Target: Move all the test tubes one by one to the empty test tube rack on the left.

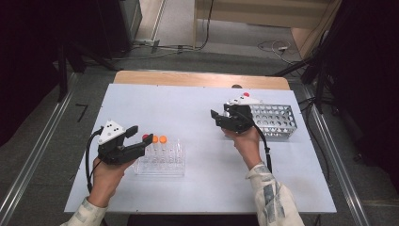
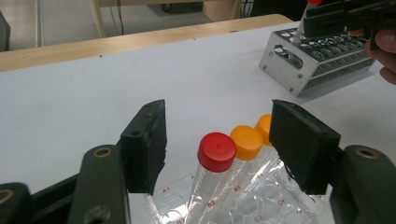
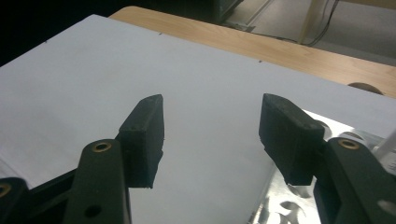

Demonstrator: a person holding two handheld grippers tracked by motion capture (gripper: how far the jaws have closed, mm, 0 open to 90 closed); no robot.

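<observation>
Left gripper: jaws parted, nothing clamped, straddling red-capped tube standing tilted in clear plastic rack beside 2 orange-capped tubes. Right gripper: jaws wide, empty, pointing away from metal rack with 1 red-capped tube, well apart.

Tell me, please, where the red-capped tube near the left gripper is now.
The red-capped tube stands in the clear rack at the table's left, beside two orange-capped tubes, between the left gripper's open jaws, untouched.
</observation>
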